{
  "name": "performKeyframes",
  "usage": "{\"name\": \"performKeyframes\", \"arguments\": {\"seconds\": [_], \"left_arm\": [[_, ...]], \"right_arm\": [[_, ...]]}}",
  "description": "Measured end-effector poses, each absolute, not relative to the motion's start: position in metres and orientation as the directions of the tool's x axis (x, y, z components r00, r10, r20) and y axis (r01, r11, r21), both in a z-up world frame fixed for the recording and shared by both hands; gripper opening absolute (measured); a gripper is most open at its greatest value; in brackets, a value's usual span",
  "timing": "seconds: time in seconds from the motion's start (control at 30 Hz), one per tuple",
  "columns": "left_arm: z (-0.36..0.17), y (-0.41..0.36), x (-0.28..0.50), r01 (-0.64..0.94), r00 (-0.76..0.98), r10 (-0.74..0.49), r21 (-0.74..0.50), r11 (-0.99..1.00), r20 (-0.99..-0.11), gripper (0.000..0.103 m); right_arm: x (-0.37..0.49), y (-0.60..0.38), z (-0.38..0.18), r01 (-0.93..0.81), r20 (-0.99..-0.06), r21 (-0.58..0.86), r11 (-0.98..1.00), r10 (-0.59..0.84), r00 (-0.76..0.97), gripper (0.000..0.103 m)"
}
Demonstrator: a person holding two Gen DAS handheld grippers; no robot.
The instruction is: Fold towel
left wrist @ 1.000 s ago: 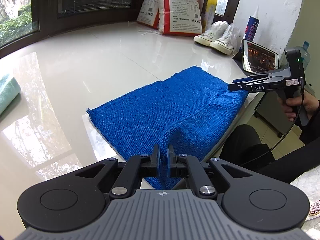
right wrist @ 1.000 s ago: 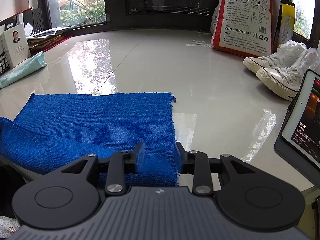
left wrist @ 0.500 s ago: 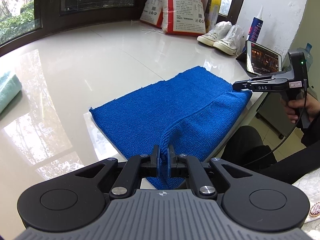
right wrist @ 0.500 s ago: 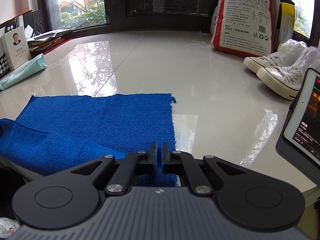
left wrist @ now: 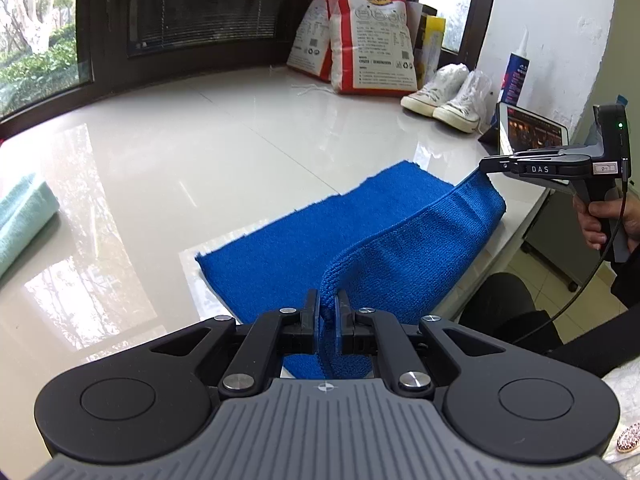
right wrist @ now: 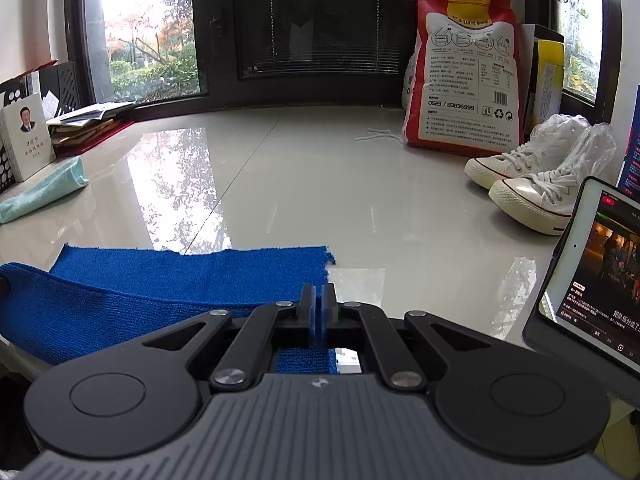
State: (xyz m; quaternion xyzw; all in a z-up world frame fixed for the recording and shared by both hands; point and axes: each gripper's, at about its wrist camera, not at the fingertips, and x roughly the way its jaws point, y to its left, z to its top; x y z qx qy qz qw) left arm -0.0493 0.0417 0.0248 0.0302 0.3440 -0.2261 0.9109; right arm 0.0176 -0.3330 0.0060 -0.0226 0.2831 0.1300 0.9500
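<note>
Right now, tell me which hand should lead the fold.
Neither alone, probably: the left gripper and right gripper each pinch a near corner of the blue towel, its near edge raised between them.

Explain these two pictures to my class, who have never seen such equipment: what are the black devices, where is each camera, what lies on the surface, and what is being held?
There is no robot here. A person holds a hand tool in each hand, each with two jaws that pinch like tongs. A wide-angle camera sits on each tool, looking forward along the jaws.

One picture is from the left gripper, the other from the right gripper. The left view also shows the right tool from the side, with the hand gripping its handle.

On the glossy white surface lies a blue towel. Both tools are shut on its near edge, one at each corner, lifted off the surface.

Also there: rice bags, white sneakers, a tablet, a folded green cloth.
</note>
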Motion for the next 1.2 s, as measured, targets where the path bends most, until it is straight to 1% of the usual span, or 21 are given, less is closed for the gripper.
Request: {"name": "performKeyframes", "arguments": {"seconds": [0.17, 0.27, 0.47, 0.6, 0.63, 0.7, 0.73, 0.77, 1.03, 1.1, 1.17, 1.2], "left_arm": [[0.028, 0.044, -0.039, 0.407, 0.684, -0.356, -0.071, 0.911, -0.637, 0.008], [0.026, 0.042, -0.032, 0.405, 0.681, -0.345, -0.060, 0.912, -0.646, 0.008], [0.020, 0.038, -0.026, 0.413, 0.668, -0.337, -0.046, 0.909, -0.664, 0.008], [0.017, 0.039, -0.023, 0.411, 0.662, -0.336, -0.050, 0.910, -0.670, 0.008], [0.017, 0.039, -0.022, 0.410, 0.661, -0.336, -0.052, 0.910, -0.671, 0.008], [0.016, 0.040, -0.021, 0.411, 0.658, -0.337, -0.054, 0.910, -0.673, 0.008], [0.015, 0.040, -0.021, 0.411, 0.657, -0.337, -0.055, 0.910, -0.674, 0.008], [0.014, 0.040, -0.020, 0.411, 0.655, -0.338, -0.056, 0.910, -0.676, 0.008], [0.008, 0.041, -0.018, 0.409, 0.644, -0.340, -0.067, 0.910, -0.686, 0.008], [0.006, 0.040, -0.017, 0.409, 0.641, -0.339, -0.068, 0.910, -0.688, 0.008], [0.005, 0.040, -0.017, 0.408, 0.640, -0.340, -0.070, 0.910, -0.689, 0.008], [0.005, 0.040, -0.017, 0.408, 0.639, -0.341, -0.072, 0.910, -0.690, 0.008]], "right_arm": [[0.028, -0.331, 0.012, -0.251, -0.520, 0.024, 0.968, 0.226, 0.824, 0.003], [0.039, -0.328, 0.013, -0.259, -0.520, 0.019, 0.966, 0.231, 0.822, 0.003], [0.057, -0.319, 0.002, -0.296, -0.587, -0.004, 0.955, 0.238, 0.774, 0.005], [0.063, -0.314, -0.010, -0.307, -0.618, 0.007, 0.952, 0.246, 0.747, 0.006], [0.065, -0.313, -0.014, -0.310, -0.627, 0.011, 0.951, 0.248, 0.739, 0.008], [0.067, -0.311, -0.020, -0.313, -0.638, 0.013, 0.950, 0.249, 0.728, 0.017], [0.068, -0.310, -0.022, -0.315, -0.644, 0.014, 0.949, 0.249, 0.723, 0.024], [0.069, -0.309, -0.024, -0.318, -0.646, 0.013, 0.948, 0.250, 0.721, 0.025], [0.068, -0.308, -0.028, -0.340, -0.650, 0.028, 0.940, 0.275, 0.708, 0.025], [0.068, -0.307, -0.029, -0.346, -0.651, 0.032, 0.938, 0.282, 0.705, 0.023], [0.068, -0.307, -0.029, -0.351, -0.651, 0.037, 0.936, 0.289, 0.702, 0.016], [0.068, -0.307, -0.030, -0.354, -0.651, 0.039, 0.935, 0.292, 0.700, 0.015]]}}
